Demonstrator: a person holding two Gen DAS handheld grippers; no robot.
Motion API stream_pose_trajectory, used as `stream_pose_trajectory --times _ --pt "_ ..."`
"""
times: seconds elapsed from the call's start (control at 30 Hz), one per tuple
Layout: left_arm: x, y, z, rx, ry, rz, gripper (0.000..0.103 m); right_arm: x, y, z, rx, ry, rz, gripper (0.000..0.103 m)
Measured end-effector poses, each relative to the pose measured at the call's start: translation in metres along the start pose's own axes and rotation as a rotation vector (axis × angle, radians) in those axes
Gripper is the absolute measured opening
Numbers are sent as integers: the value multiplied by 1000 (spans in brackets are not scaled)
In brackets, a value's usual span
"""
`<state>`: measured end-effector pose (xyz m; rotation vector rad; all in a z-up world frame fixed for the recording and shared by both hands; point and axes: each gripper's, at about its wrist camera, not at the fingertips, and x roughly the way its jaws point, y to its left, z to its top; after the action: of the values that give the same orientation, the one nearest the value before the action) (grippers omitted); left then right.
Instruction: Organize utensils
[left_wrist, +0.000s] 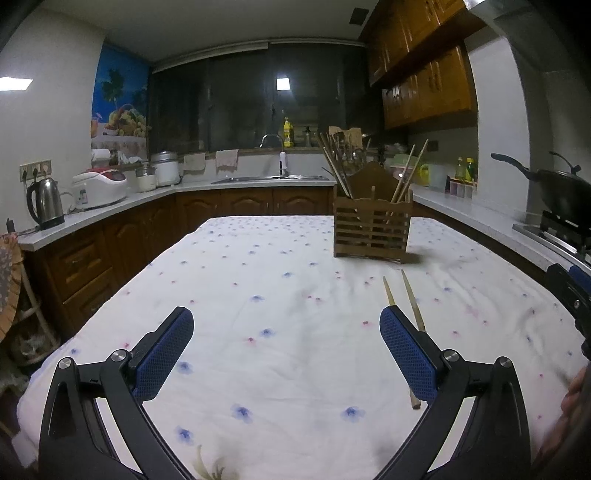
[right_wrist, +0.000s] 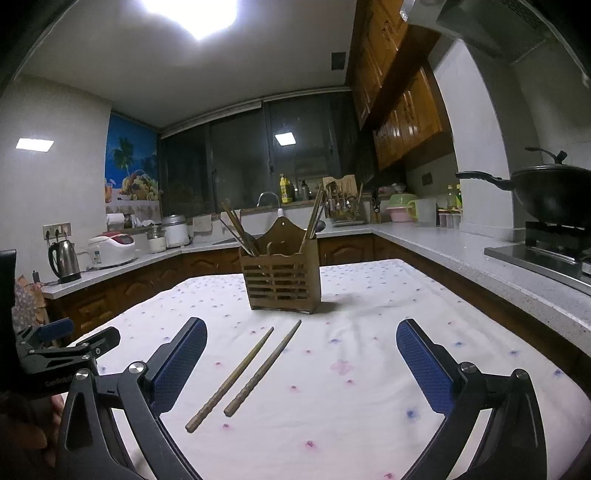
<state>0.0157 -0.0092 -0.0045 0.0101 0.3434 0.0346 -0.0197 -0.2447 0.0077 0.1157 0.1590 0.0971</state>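
Note:
Two wooden chopsticks (right_wrist: 255, 371) lie side by side on the flowered tablecloth (right_wrist: 351, 406), between my right gripper's fingers and nearer its left finger. In the left wrist view the chopsticks (left_wrist: 410, 295) lie partly behind my right finger pad. A slatted wooden utensil holder (right_wrist: 282, 278) stands upright beyond them with several chopsticks in it; it also shows in the left wrist view (left_wrist: 372, 229). My left gripper (left_wrist: 286, 354) is open and empty above the cloth. My right gripper (right_wrist: 301, 365) is open and empty above the cloth.
The table (left_wrist: 258, 280) stands between kitchen counters. A kettle (left_wrist: 46, 203) and rice cooker (left_wrist: 101, 188) sit on the left counter. A black wok (right_wrist: 550, 192) sits on the stove at right. The left gripper's body (right_wrist: 55, 350) shows at the right view's left edge.

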Motion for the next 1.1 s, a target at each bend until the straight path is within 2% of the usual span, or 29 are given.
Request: stream_pose_trajectory --times 1.1 --pt "-5 -11 0 36 -27 13 103 -1 0 1 -7 -21 7 103"
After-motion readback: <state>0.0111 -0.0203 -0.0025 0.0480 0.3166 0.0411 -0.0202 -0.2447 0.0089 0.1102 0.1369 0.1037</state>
